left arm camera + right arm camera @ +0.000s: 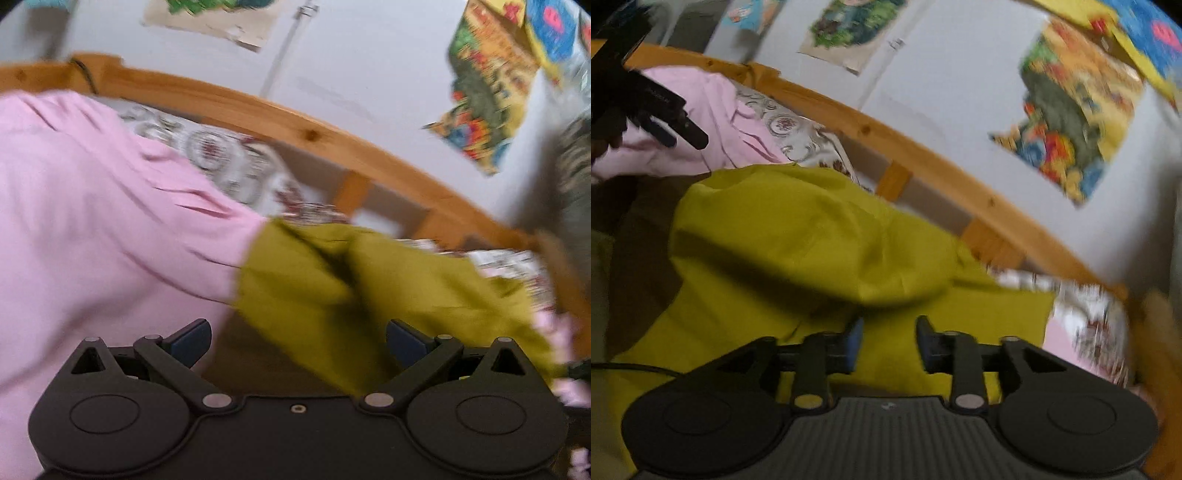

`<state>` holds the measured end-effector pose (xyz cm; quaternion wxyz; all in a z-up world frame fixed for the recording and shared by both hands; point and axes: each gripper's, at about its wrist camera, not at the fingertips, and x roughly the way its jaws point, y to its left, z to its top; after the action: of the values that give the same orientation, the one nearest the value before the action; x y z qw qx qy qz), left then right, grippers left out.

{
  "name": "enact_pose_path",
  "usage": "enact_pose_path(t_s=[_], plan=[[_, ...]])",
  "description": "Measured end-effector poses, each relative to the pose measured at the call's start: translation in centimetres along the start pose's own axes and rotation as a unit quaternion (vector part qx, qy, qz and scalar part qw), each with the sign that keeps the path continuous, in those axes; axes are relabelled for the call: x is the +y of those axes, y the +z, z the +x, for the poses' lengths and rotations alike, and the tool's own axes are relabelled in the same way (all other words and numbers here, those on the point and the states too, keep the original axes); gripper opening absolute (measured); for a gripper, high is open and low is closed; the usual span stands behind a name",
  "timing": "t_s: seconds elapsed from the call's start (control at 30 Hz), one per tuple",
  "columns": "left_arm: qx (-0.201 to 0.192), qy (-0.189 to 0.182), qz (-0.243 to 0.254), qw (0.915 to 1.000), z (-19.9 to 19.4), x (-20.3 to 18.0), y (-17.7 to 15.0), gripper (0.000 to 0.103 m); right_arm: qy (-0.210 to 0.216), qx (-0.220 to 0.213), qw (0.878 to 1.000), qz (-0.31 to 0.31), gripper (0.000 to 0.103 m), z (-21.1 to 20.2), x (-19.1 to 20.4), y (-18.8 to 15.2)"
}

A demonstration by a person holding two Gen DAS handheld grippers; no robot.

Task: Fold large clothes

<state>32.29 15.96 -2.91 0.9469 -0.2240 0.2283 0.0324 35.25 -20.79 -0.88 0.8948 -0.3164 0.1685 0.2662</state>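
An olive-green garment (812,240) lies bunched on the bed in front of my right gripper (888,332), whose jaws stand partly apart with nothing between them. In the left wrist view the same green garment (351,280) lies to the right, next to a pink garment (92,206). My left gripper (297,339) is wide open and empty, just short of both cloths. The left gripper also shows in the right wrist view (676,129), over the pink garment (713,122).
A patterned bedsheet (229,162) covers the bed. A wooden bed rail (295,122) runs behind it along a white wall with colourful posters (1078,122). A dark grey cloth (576,177) hangs at the right.
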Motion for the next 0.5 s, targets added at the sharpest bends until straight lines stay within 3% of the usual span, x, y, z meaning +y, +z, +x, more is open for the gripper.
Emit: enact_pose_path(t_s=[0.13,0.2,0.3,0.4,0.43,0.47,0.5], plan=[[0.039,-0.082,-0.022,0.9956,2.0,-1.3,-0.1,0.1,0.013,0.016,0.993,0.114,0.062,-1.1,-2.2,0.0],[0.072,-0.096,-0.033,0.9922,3.6,-2.2,-0.2,0.095,0.042,0.005,0.977,0.208,0.079,-1.6,-3.6,0.0],[0.13,-0.071,-0.033,0.9884,5.7,-3.7,-0.7,0.084,0.107,-0.005,0.934,0.34,0.093,-0.8,-5.7,-0.2],[0.171,-0.055,-0.027,0.9834,6.9,-4.7,-1.3,0.061,0.154,0.011,0.891,0.426,0.093,1.8,-6.5,-0.6],[0.176,-0.058,-0.028,0.9822,7.0,-4.8,-1.5,0.043,0.162,0.023,0.881,0.443,0.093,2.9,-6.7,-0.8],[0.181,-0.061,-0.024,0.9812,7.1,-5.1,-1.6,0.026,0.168,0.031,0.872,0.458,0.089,3.8,-6.7,-1.1],[0.184,-0.058,-0.015,0.9811,7.1,-5.5,-1.7,0.018,0.174,0.035,0.865,0.47,0.072,4.5,-6.4,-1.6]])
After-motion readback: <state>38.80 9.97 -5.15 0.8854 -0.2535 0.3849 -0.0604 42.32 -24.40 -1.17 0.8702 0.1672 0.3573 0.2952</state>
